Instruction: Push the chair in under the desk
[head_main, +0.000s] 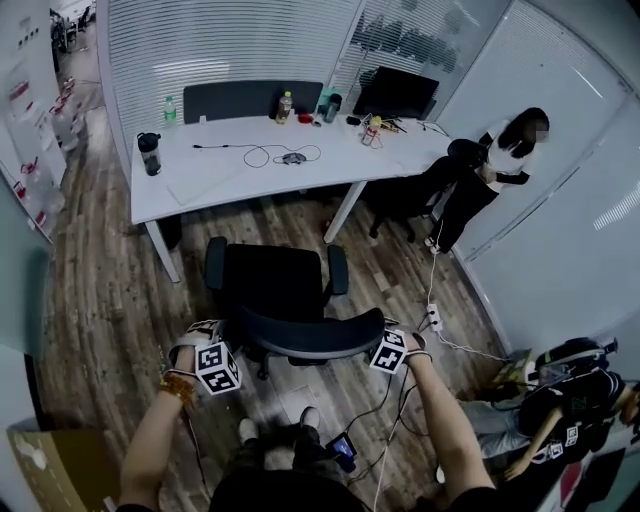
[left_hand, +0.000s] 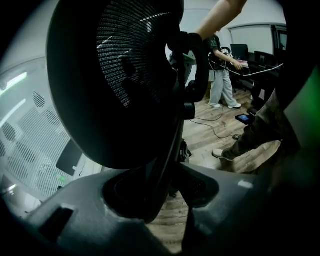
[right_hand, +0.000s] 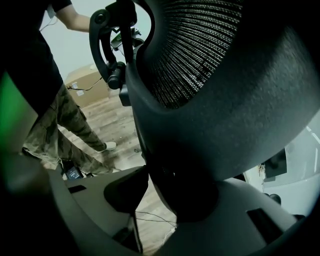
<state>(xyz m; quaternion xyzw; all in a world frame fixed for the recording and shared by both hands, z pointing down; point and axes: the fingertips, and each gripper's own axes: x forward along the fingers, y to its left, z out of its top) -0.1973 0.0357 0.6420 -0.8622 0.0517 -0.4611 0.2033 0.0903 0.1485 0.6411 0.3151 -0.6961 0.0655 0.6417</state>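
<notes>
Chair backrest (right_hand: 200, 65) between the right gripper (right_hand: 172, 197) jaws was black woven mesh with a smooth matt plastic rim; same mesh between the left gripper (left_hand: 160, 192) jaws. Jaw bodies looked matt grey plastic. Floor (left_hand: 210, 140) beyond the jaws was wood-grain plank, slight sheen. Desk (head_main: 200, 180) further ahead was smooth white.

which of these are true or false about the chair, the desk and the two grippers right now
1. The chair is already under the desk. False: it stands on the floor short of it.
2. Both the left gripper and the right gripper grip the chair's backrest. True.
3. The desk is bare. False: a bottle and a cable sit on it.
4. A person stands by the desk's right end. True.
</notes>
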